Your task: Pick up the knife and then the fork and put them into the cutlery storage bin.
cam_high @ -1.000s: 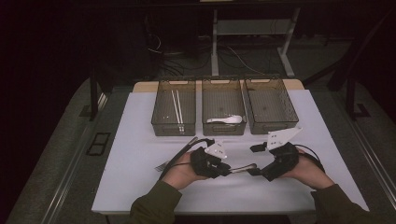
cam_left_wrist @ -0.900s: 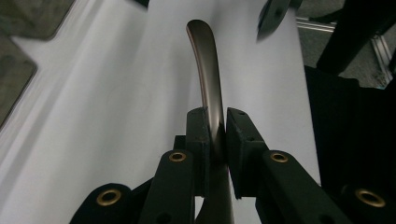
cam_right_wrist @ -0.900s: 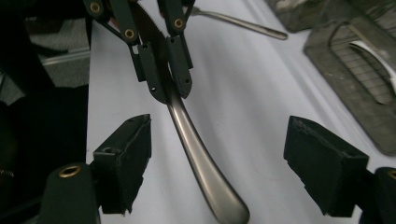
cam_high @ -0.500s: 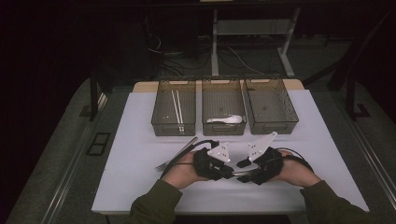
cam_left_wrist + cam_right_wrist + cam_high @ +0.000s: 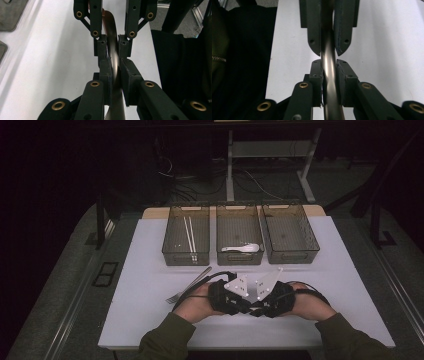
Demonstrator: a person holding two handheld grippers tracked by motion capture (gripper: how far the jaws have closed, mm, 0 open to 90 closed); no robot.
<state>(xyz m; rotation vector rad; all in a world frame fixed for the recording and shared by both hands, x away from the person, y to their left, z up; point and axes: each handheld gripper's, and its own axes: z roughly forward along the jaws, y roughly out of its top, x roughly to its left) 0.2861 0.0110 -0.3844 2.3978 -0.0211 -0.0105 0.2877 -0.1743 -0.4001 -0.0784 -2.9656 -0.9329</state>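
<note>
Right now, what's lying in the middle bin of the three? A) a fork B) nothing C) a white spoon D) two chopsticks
C: in the high view a white spoon lies near the front of the middle bin, while the two chopsticks are in the left bin and the fork lies on the table.

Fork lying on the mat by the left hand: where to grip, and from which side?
Grip the fork on the far half of its handle, from straight above, jaws across its narrow width. It lies flat and slanted, tines near-left, and that half lies clear of the left hand.
</note>
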